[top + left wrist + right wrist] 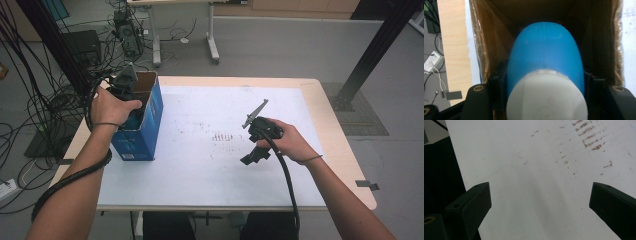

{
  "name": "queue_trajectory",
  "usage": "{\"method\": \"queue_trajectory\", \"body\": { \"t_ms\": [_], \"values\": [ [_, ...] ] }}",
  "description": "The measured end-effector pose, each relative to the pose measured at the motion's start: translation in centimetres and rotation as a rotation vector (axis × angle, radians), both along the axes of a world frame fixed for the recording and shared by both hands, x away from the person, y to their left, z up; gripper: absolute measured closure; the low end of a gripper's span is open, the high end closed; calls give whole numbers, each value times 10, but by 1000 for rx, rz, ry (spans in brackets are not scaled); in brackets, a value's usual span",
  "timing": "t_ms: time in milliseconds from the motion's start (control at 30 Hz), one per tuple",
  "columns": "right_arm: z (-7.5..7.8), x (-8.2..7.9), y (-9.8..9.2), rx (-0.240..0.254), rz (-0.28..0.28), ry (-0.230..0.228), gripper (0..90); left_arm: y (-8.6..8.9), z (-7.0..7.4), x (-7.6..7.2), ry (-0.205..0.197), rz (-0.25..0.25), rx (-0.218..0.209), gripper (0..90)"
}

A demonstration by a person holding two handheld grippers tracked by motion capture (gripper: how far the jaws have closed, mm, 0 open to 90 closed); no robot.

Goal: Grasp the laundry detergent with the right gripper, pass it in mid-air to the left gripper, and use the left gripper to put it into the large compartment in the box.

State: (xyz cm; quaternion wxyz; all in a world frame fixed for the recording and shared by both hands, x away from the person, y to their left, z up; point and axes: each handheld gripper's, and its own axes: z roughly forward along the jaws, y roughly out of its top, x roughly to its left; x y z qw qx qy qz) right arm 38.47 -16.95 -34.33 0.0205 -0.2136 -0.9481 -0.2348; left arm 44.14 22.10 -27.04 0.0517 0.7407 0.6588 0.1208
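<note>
A blue bottle with a white cap sits between the jaws of my left gripper, which is shut on it. The bottle hangs down inside an open cardboard box. From above, the box is blue on the outside and stands at the table's left edge, with my left gripper reaching into its open top. My right gripper hovers over the middle-right of the table, tilted down and to the left. In its own view the right gripper stands open with nothing between the jaws.
A white sheet covers the wooden table, with brown smudges near its middle. Cables and equipment crowd the floor at the back left. A black frame post rises at the back right.
</note>
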Motion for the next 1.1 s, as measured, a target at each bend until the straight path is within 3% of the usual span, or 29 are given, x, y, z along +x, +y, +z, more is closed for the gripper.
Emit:
{"method": "queue_trajectory", "body": {
  "t_ms": [1100],
  "values": [
    [0,2,-2,-1,-9,-2,36,2,-1,2,-7,12,-11,377]
  ]
}}
